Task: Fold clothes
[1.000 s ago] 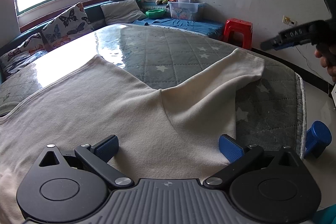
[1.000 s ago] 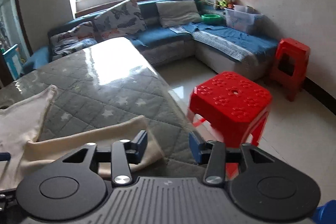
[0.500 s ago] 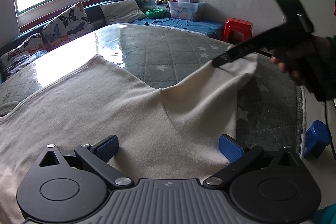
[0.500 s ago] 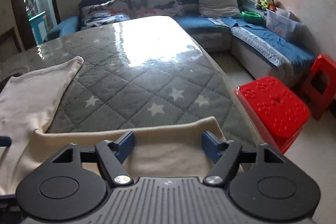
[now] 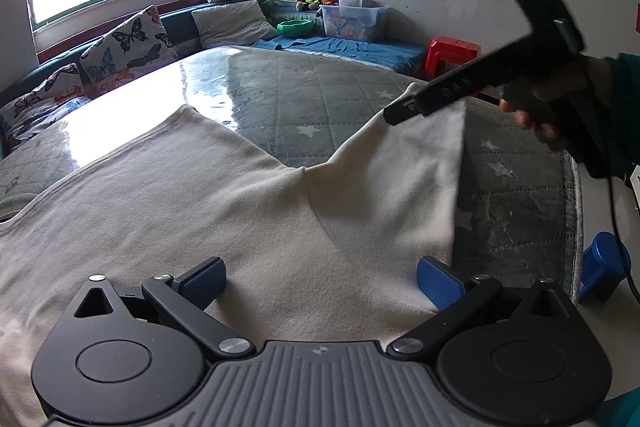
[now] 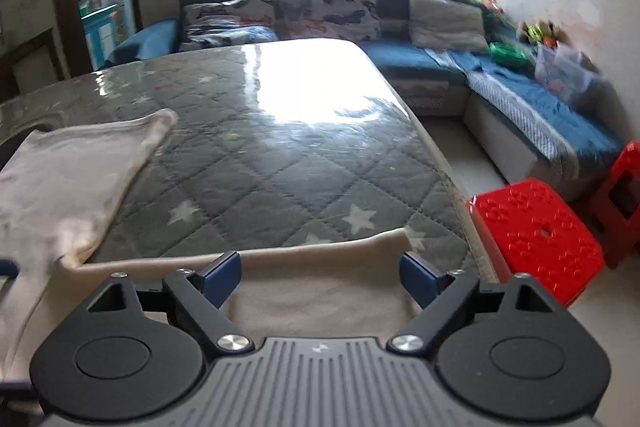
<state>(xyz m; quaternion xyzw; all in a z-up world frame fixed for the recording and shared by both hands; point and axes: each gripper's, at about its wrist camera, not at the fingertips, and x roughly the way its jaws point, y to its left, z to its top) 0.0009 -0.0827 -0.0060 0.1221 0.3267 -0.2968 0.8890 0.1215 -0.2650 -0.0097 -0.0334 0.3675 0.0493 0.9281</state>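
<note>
A cream long-sleeved top [image 5: 208, 195] lies spread flat on a grey quilted cover with white stars [image 5: 320, 95], which lies over the tabletop under a glossy clear sheet. One sleeve [image 5: 404, 163] stretches out toward the tabletop's right edge, its cuff end close to that edge.

The left hand-held gripper [image 5: 322, 279] hovers low over the body of the top with its blue pads [image 5: 204, 277] spread wide; cloth shows between them, but they do not press on it.

The right hand-held gripper [image 6: 320, 273], held in the person's hand [image 5: 560, 95], sits over the sleeve's cuff [image 6: 320, 283]. Its jaws are opening, the sleeve fabric lies in the gap, and the pads stand clear of it on either side.

Beside the tabletop stands a red plastic stool [image 6: 536, 235], with a second red stool [image 6: 620, 195] behind it near a blue corner sofa [image 6: 420, 67].
</note>
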